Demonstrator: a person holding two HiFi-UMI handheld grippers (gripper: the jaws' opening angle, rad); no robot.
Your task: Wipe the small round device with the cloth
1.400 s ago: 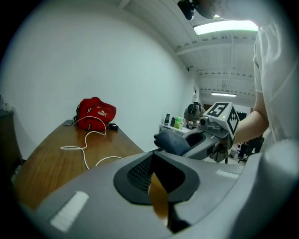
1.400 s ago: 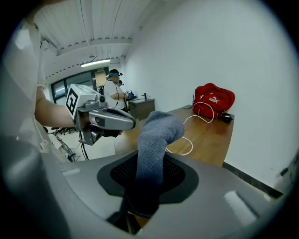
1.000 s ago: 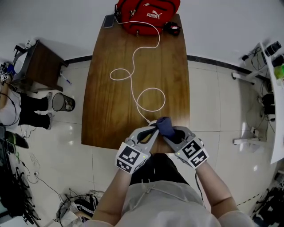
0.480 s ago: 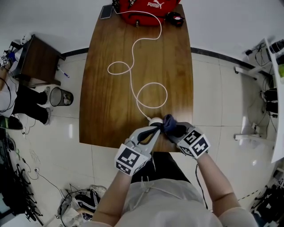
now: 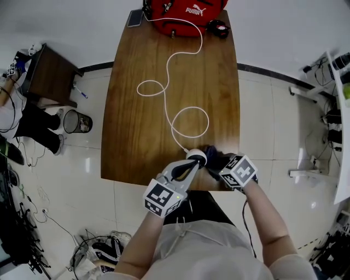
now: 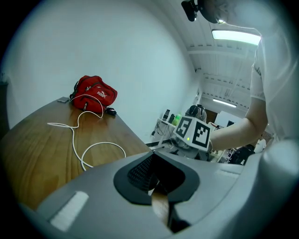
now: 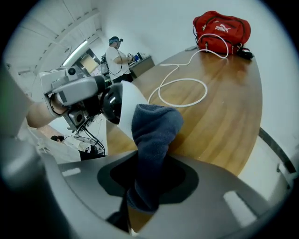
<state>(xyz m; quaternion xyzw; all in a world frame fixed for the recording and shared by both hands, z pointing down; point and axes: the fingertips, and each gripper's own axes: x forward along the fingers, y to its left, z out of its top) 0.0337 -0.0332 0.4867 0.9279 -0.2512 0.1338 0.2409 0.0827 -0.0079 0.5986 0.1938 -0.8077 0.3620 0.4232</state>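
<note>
The small round white device (image 5: 197, 157) hangs over the table's near edge, with my left gripper (image 5: 192, 162) shut on it. A white cable (image 5: 188, 117) runs from the device across the table. In the right gripper view the device (image 7: 127, 105) shows as a white disc between the left jaws. My right gripper (image 5: 216, 161) is shut on a dark blue cloth (image 5: 209, 151). The cloth (image 7: 154, 135) sticks up out of the jaws and rests against the device's right side. In the left gripper view the jaws stand shut and the device itself is hidden.
The brown wooden table (image 5: 136, 126) carries a red bag (image 5: 186, 13), a phone (image 5: 135, 18) and a small black item (image 5: 220, 27) at its far end. A waste bin (image 5: 76, 121) and a dark side table (image 5: 49, 76) stand at the left on the floor.
My right gripper has sunk with the cloth, from above the device to its right side. The left gripper holds the device in nearly the same place.
</note>
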